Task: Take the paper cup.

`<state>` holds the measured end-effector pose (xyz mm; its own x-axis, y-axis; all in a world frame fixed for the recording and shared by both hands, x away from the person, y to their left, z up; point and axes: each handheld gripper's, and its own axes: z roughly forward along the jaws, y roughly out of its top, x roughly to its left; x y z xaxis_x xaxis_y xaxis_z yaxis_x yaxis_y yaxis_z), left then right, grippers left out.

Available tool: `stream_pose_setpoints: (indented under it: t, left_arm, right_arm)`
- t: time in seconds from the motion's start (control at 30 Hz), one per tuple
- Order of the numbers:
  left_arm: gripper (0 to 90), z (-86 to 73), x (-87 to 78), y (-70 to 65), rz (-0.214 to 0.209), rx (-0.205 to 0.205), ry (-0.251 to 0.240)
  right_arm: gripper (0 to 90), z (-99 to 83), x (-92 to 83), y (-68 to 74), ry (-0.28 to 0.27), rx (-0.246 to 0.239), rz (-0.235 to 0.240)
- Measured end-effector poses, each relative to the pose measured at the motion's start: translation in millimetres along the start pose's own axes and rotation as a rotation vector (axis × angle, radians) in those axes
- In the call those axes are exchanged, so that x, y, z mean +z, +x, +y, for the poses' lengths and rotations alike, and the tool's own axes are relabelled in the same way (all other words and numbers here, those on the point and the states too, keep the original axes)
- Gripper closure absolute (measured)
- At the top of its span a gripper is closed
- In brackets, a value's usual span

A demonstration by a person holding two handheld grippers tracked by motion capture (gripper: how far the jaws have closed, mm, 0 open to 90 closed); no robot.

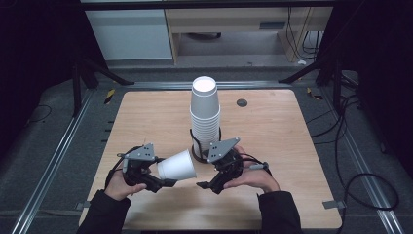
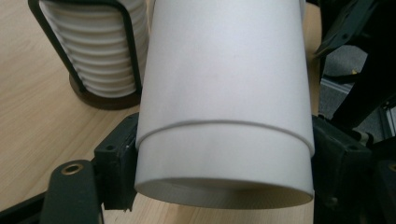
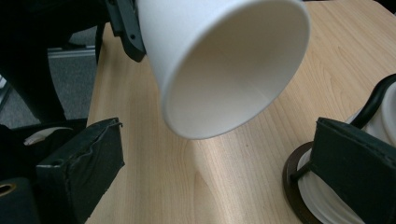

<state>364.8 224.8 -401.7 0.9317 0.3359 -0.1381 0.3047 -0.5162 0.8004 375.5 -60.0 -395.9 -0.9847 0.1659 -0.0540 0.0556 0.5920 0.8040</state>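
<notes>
Low and left of centre in the high view, the left gripper [image 1: 163, 181] pinches a white paper cup [image 1: 177, 165] by its narrow base end, tipped sideways so the open mouth faces the right gripper [image 1: 208, 184], whose jaws stand spread and empty, probably ready to take it. The cup looks thin, smooth and matte (a seam line rings the wall). Behind, mid-frame, a tall nested cup stack [image 1: 204, 113] stands upright in a black wire holder [image 1: 197, 144] on the pale wood table [image 1: 146, 117]
</notes>
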Motion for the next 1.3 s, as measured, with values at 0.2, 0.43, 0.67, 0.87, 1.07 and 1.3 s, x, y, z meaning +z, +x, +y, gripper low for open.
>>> stream_pose_setpoints:
  t: [0.2,0.43,0.67,0.87,1.07,1.3]
  left_arm:
    - [22.8,5.5,-3.0,-6.1,-0.045,0.018,-0.044]
    - [22.7,7.8,0.9,-10.4,-0.065,0.033,-0.040]
    - [22.8,7.8,4.8,-11.8,-0.096,0.041,-0.034]
    - [22.8,8.6,8.7,-14.5,-0.118,0.051,-0.028]
    - [22.8,8.8,12.2,-16.1,-0.132,0.058,-0.021]
    - [22.8,8.7,15.1,-17.2,-0.140,0.064,-0.010]
  right_arm:
    - [3.0,-4.0,-1.8,0.3,-0.063,0.032,0.017]
    - [3.1,-4.1,-0.6,3.2,-0.113,0.038,0.042]
    - [3.2,-4.5,2.3,3.6,-0.136,0.047,0.067]
    - [3.3,-4.5,7.0,4.3,-0.132,0.050,0.087]
    - [3.7,-3.0,13.4,5.5,-0.137,0.046,0.109]
    - [5.0,-1.8,18.5,7.8,-0.136,0.035,0.128]
